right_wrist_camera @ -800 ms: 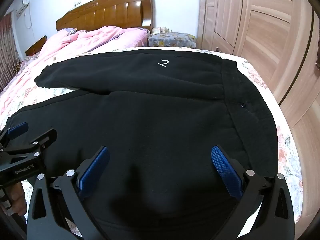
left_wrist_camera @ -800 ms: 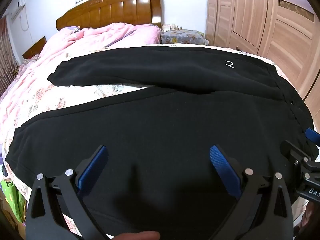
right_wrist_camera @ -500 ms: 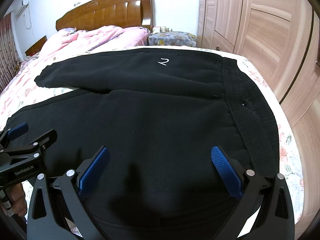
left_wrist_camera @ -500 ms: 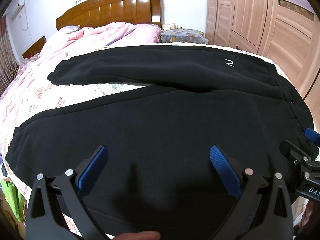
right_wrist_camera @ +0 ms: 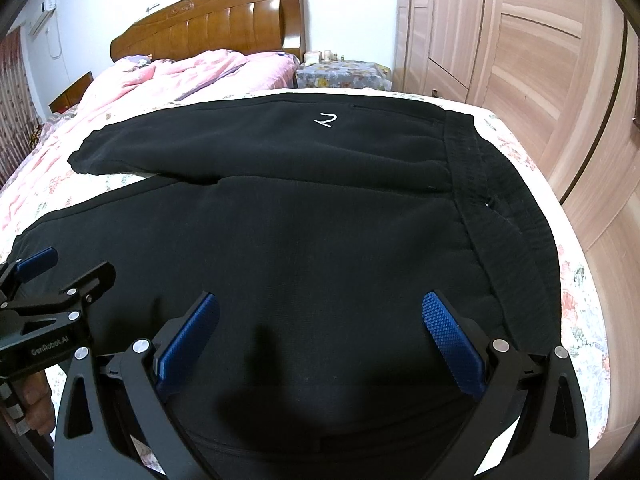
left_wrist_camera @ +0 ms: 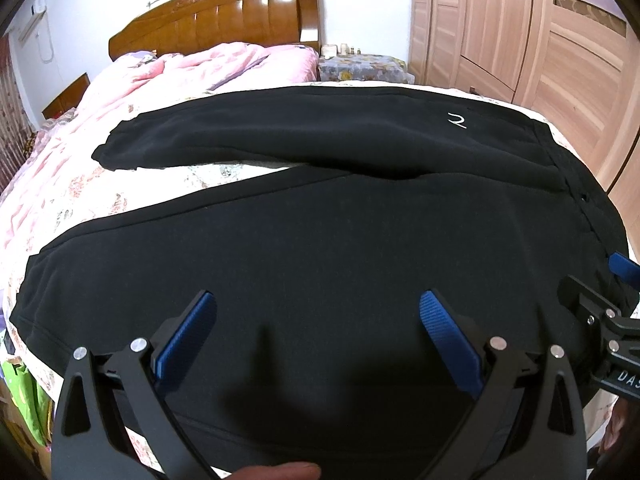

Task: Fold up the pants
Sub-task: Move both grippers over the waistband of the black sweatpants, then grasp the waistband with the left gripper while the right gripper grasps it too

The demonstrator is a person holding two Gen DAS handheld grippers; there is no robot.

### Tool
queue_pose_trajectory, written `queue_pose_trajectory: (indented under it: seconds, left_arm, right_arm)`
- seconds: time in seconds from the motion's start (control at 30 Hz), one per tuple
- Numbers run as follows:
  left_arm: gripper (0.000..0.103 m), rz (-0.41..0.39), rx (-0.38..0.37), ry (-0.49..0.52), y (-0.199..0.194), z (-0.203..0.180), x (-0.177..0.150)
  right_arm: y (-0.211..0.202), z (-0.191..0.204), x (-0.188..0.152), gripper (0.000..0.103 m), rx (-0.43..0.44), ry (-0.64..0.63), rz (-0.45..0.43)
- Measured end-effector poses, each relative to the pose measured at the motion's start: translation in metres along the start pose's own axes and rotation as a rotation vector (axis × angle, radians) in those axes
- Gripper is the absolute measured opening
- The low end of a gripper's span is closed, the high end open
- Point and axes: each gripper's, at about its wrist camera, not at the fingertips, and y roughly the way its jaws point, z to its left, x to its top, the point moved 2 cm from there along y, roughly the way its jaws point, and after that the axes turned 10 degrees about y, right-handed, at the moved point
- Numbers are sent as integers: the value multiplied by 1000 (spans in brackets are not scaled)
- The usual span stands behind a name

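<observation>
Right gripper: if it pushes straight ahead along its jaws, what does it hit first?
Most likely the black pants. The right gripper has its jaws open, angled down over the near leg, with only black fabric ahead. How high it is above the cloth is unclear, but nothing else lies in that line.

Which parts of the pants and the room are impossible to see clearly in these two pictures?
- Near edge of the pants: hidden by the left hand-held gripper, left wrist view.
- Same edge: hidden by the right hand-held gripper, right wrist view.
- Items on the nightstand: too small, both views.
</observation>
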Motion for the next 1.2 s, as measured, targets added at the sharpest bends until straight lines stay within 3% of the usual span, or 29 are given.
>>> queue_pose_trajectory:
  seconds: [0.4,0.53,0.6,0.7,0.8,0.87,1.0,1.03,1.13,1.2]
  left_arm:
    - [102,-33,-78,14,-5,-2,9]
    - [101,-49,-45,48,-10,4,25]
    - [101,-24,-59,74,-6,13,39]
    - [101,69,-184,88,14,27,58]
    - [101,117,-225,78,33,43,79]
    - [101,109,-300,93,48,52,103]
    - [101,-49,-237,132,67,70,150]
    - [101,-58,-233,147,74,72,160]
    - [101,20,-368,234,110,78,187]
    - [101,48,-340,269,128,81,201]
  right_arm:
    - [0,-5,4,99,4,5,-1]
    - [-1,-14,21,99,26,7,-22]
    - [1,-19,38,99,27,-2,-38]
    - [11,-31,80,99,54,-21,-66]
    - [30,-41,128,99,86,-39,-95]
    - [59,-42,167,99,153,-72,-62]
    - [136,-26,224,99,332,-201,71]
    - [151,-23,230,99,347,-226,106]
    - [197,-13,252,99,416,-327,183]
    - [215,-8,262,99,429,-394,186]
